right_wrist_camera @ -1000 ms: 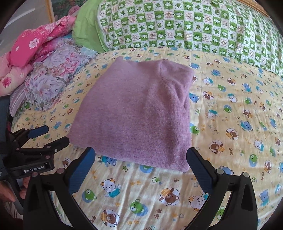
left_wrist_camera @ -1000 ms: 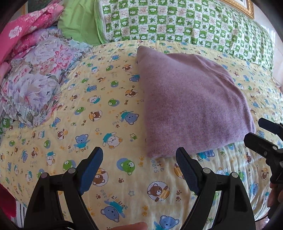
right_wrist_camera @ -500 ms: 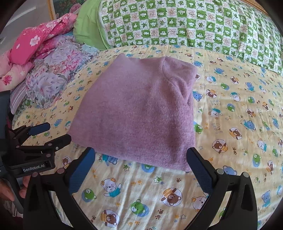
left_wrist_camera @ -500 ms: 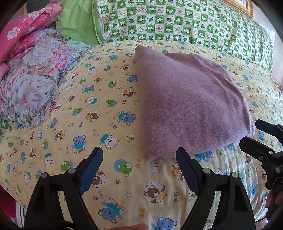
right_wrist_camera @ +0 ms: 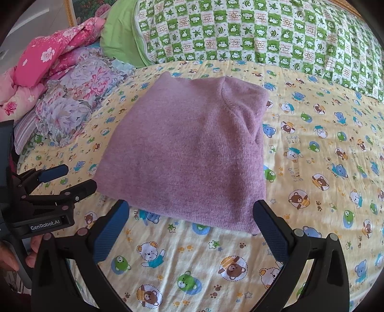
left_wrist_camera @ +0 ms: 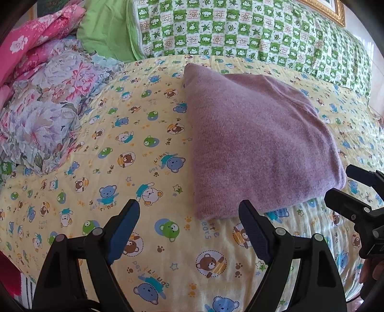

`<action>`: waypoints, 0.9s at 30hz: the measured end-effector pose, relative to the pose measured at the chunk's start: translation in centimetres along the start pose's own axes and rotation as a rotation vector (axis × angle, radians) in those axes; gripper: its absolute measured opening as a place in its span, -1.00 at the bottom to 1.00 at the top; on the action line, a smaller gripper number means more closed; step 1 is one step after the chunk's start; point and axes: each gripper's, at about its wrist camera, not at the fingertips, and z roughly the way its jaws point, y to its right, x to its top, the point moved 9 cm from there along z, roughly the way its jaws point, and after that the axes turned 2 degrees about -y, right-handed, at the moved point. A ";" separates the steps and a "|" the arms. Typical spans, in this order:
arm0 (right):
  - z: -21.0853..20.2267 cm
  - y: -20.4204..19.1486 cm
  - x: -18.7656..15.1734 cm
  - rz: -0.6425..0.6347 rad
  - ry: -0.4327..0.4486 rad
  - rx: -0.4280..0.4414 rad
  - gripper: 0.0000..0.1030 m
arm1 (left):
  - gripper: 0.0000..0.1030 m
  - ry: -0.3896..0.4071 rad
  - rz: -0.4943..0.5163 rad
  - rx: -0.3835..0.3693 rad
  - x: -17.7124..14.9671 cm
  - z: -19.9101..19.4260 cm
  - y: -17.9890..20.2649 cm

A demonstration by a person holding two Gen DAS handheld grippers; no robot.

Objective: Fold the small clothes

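gold picture frame cut off, pink bedding cropped

The left gripper, seen in the right wrist view, carries a white label reading "GenRobot.AI" on its black body. The yellow bear-print bedsheet bears small printed words among the cartoon bears: "best friends" reads beside a blue bear, and "little bears" appears on the sheet in the right wrist view, partly upside down elsewhere.
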 end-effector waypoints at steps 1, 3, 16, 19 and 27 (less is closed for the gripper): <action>0.1 0.0 0.0 -0.002 0.000 0.001 0.99 | 0.65 0.000 -0.001 0.000 0.0 0.0 0.0; 0.1 0.0 0.0 -0.001 -0.001 0.002 0.99 | 0.65 0.000 -0.001 0.002 0.0 0.0 -0.1; 0.2 0.0 0.1 -0.001 -0.003 0.011 0.99 | 0.65 -0.011 0.002 0.001 -0.1 0.2 -0.2; 0.2 0.0 0.1 0.000 -0.004 0.010 0.99 | 0.65 -0.010 0.002 0.001 -0.1 0.2 -0.2; 0.0 -0.2 0.1 0.003 -0.001 0.011 0.99 | 0.65 -0.010 0.003 0.002 -0.1 0.2 -0.2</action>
